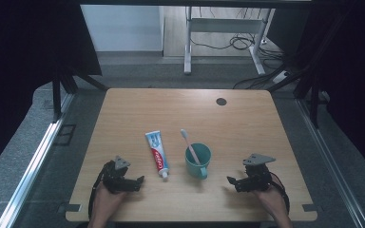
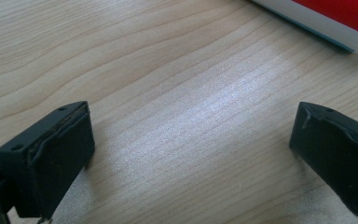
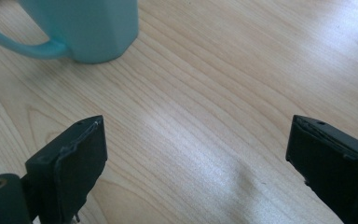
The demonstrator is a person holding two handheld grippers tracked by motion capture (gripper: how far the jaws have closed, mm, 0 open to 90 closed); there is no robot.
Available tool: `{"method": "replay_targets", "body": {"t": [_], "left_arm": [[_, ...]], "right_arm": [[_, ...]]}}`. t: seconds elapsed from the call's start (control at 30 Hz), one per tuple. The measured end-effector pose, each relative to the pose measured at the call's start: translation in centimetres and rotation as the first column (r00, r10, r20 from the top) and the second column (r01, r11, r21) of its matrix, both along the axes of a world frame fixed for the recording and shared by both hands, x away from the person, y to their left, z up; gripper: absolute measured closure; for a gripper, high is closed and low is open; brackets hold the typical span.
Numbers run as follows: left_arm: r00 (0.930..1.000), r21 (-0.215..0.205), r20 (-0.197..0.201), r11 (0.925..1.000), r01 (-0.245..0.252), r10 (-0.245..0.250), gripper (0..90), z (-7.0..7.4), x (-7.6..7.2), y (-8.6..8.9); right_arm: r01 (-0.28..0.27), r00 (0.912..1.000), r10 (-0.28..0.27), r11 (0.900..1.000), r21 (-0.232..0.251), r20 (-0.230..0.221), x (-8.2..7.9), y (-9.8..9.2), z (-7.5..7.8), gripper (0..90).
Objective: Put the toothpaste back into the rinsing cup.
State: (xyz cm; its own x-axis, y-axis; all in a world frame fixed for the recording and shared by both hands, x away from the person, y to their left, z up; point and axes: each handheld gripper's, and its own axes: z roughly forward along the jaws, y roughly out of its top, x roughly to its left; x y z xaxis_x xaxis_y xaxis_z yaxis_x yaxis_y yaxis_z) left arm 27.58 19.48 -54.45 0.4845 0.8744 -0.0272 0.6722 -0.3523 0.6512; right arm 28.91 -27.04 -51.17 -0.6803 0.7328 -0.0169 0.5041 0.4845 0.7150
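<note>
On near table edge, left gripper (image 1: 135, 182) and right gripper (image 1: 233, 183) resting wide open, gripping nothing. Toothpaste tube (image 1: 157, 153) lying between them, left of teal mug (image 1: 198, 160) holding toothbrush (image 1: 189, 143). Nothing looking started.

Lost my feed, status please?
Left gripper open, right gripper open, both empty on table. Toothpaste flat beside cup, toothbrush in cup. Nothing in the way.

The toothpaste tube (image 1: 157, 154) carries print too small to read.
</note>
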Motion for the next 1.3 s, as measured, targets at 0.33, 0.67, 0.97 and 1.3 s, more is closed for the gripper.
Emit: {"method": "replay_targets", "body": {"t": [0.33, 0.67, 0.97, 1.3], "left_arm": [[0.9999, -0.004, -0.004, 0.9999, -0.012, 0.012, 7.6, 0.7, 0.2, 0.0], [0.9979, -0.071, 0.06, 0.9971, 0.027, -0.023, 23.5, 2.2, -0.1, -0.1], [0.9957, -0.108, 0.08, 0.9927, 0.055, -0.047, 55.3, 3.1, 0.0, -0.1], [0.9886, -0.136, 0.064, 0.9803, 0.144, -0.136, 88.7, 3.9, 1.1, -1.6]], "right_arm": [[0.005, 0.9997, -0.005, 1.0, -0.009, -0.023, -0.1, -0.4, -1.4, 5.2], [0.024, 0.9986, -0.023, 1.0, 0.006, -0.048, 0.0, -0.8, -2.8, 5.3], [0.03, 0.9994, -0.03, 0.999, 0.015, -0.018, -0.3, -0.9, -3.1, 5.2], [0.044, 0.9989, -0.043, 0.999, 0.017, -0.019, -0.3, -0.9, -3.1, 5.2]]}}
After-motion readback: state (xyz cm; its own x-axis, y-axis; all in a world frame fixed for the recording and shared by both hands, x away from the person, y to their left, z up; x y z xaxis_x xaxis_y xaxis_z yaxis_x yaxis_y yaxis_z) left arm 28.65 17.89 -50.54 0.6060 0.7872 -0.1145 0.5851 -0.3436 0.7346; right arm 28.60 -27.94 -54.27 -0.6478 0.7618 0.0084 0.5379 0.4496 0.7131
